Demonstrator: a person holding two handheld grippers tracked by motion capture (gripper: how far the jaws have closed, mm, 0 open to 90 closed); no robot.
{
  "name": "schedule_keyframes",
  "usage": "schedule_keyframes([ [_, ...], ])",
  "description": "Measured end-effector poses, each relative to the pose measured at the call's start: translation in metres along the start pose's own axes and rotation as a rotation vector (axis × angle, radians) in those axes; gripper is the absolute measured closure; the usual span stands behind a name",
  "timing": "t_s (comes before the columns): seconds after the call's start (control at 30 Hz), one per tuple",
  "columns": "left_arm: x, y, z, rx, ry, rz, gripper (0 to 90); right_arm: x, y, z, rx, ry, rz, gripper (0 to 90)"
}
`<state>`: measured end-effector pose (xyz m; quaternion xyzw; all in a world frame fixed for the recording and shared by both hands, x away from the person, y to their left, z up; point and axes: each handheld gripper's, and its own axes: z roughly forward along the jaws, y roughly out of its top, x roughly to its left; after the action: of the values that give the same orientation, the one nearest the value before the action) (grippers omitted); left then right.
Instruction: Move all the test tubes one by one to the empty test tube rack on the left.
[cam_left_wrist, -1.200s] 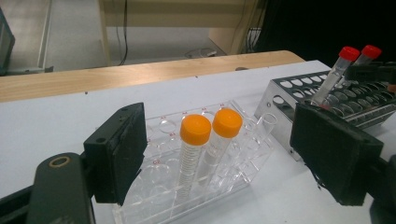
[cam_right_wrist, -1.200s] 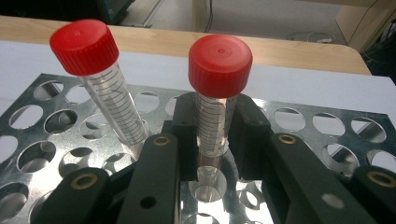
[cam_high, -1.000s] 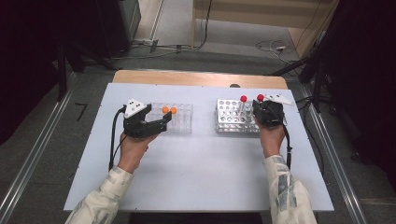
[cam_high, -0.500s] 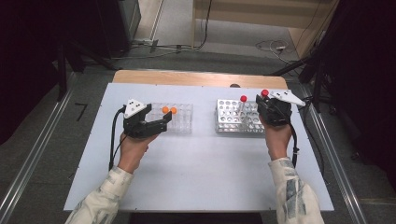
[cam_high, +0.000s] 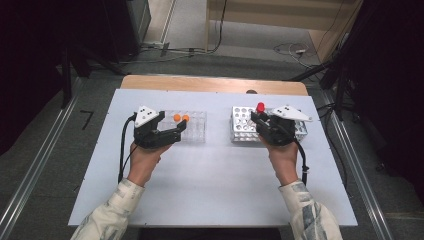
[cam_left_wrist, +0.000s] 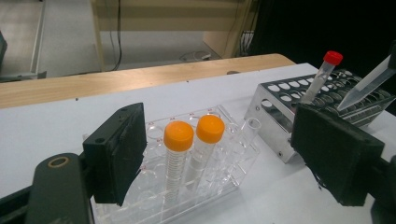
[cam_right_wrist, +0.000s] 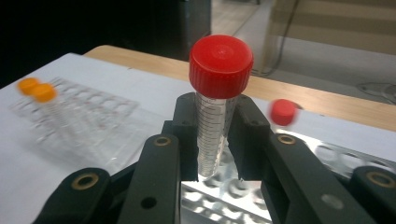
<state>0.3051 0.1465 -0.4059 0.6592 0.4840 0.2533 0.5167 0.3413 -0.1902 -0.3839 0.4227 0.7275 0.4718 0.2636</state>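
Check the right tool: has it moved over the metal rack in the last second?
Yes. The right tool, shut on a red-capped tube, has shifted left, from the right end of the metal rack toward its middle.

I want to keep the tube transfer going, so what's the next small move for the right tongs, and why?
Probably carry the red-capped tube across toward the clear rack. The right tongs are shut on it above the metal rack, its tip clear of the holes, and the left tongs stand open around the clear rack, seemingly steadying it.

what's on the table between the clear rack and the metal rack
Nothing: in the high view, bare white table separates the clear rack from the metal rack.
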Motion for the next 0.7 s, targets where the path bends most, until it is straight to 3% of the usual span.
schedule_keyframes([
  [0.43,-0.009,0.0,-0.001,0.009,-0.035,0.022,19.0,0.064,-0.015,0.034,0.098,0.169,-0.096,71.5],
  [0.7,-0.024,0.001,-0.001,0.029,-0.112,0.056,24.2,0.098,-0.021,0.052,0.137,0.234,-0.146,71.6],
])
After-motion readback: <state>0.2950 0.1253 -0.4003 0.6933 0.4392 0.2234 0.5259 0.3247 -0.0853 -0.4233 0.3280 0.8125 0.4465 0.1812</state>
